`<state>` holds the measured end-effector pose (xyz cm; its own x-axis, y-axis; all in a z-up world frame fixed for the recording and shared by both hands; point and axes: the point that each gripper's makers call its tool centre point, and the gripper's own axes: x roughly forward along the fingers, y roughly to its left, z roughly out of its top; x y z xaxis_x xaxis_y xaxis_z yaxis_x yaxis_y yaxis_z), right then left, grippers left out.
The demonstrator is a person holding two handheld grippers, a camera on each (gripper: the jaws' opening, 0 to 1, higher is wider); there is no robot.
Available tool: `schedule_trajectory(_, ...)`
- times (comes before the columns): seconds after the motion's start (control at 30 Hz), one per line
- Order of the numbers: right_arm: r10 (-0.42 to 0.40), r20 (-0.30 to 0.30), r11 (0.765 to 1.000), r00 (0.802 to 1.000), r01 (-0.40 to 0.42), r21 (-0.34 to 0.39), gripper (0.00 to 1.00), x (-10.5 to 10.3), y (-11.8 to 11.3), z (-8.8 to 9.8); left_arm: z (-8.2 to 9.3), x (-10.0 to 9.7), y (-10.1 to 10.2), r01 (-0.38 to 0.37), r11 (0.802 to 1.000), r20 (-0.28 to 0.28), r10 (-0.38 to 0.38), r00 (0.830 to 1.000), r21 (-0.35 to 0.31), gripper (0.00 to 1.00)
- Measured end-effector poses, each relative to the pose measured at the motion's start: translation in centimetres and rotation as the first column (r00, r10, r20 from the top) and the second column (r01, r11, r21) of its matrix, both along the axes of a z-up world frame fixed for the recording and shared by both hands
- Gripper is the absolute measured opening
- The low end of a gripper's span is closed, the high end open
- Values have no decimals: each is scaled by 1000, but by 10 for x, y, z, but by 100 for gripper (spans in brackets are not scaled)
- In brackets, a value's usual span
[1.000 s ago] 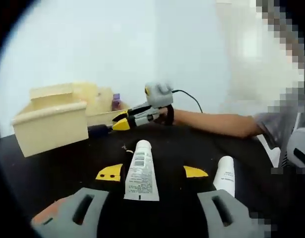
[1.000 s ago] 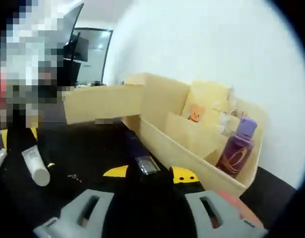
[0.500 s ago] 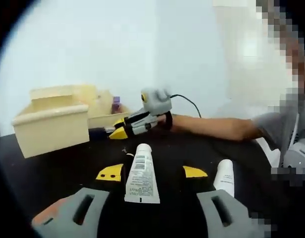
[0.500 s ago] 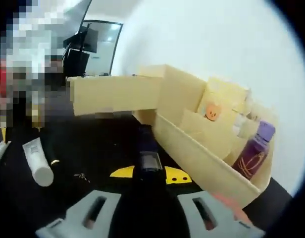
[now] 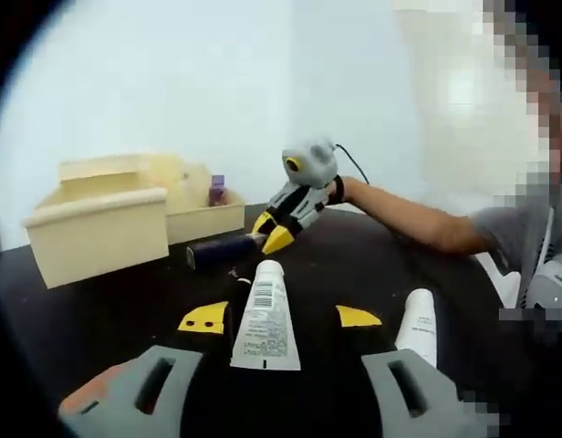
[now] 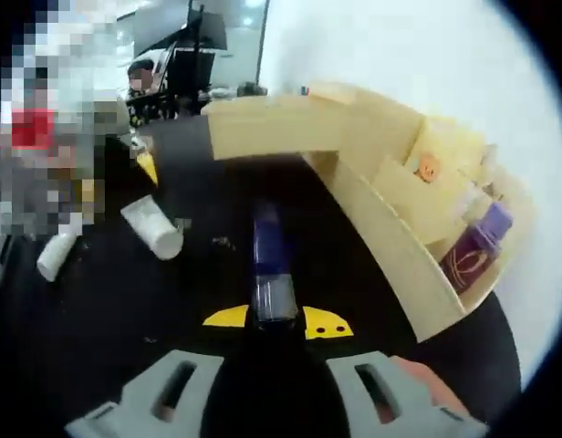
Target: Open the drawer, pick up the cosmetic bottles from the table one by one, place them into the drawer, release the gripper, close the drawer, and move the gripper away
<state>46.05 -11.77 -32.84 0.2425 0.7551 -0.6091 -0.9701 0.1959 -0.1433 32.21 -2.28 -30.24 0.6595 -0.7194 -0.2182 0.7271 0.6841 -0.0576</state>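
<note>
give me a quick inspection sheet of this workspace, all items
surface: black table, bare between items
job's things: dark blue bottle in right hand-held gripper; white tube between left hand-held gripper jaws; second white tube lying beside; cream drawer pulled open
clutter: purple bottle in cream organizer
grippers: right shut on bottle; left open
cables: black cable behind right gripper
surroundings: white wall

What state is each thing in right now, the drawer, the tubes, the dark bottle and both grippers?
Drawer: pulled open.
Dark bottle: gripped at one end by the right gripper.
Large white tube: lying between the left gripper's open jaws.
Small white tube: lying on the table.
Purple bottle: standing in the organizer.
</note>
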Motion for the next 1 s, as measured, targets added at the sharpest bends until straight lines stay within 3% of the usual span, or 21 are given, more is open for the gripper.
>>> schedule_trajectory(0.1,-31,12,999,999,30,41,26,8,7,5,-2,3,2,-9,1000,-10,9,1000,-2,44)
schedule_trajectory(0.2,-5,18,999,1000,4,52,29,1,16,-1,1,0,3,-6,1000,-7,6,1000,-22,44)
schedule_trajectory(0.27,-5,-5,996,1000,6,89,23,0,22,1,2,-1,3,-5,1000,-6,5,1000,-28,44)
schedule_trajectory(0.37,23,25,998,999,-24,54,18,-9,21,-4,1,-1,5,-9,1000,-7,9,1000,-21,43)
schedule_trajectory(0.4,34,94,999,995,-36,15,18,-6,20,0,0,-1,5,-9,1000,-6,9,1000,-19,43)
schedule_trajectory(0.53,43,255,993,966,-13,-121,17,-6,19,14,1,-2,5,-6,1000,-3,6,1000,-22,43)
schedule_trajectory(0.7,124,435,946,892,26,-323,17,-17,23,31,1,-3,6,-11,1000,6,11,1000,-11,42)
schedule_trajectory(0.8,135,435,927,891,42,-372,17,-29,22,38,0,-1,9,-29,1000,21,28,999,11,39)
schedule_trajectory(0.97,84,383,953,920,38,-301,17,-45,24,60,8,-1,12,-40,999,33,41,999,-30,39)
schedule_trajectory(1.0,89,393,954,915,35,-297,17,-45,21,70,8,0,12,-44,999,33,45,998,-28,39)
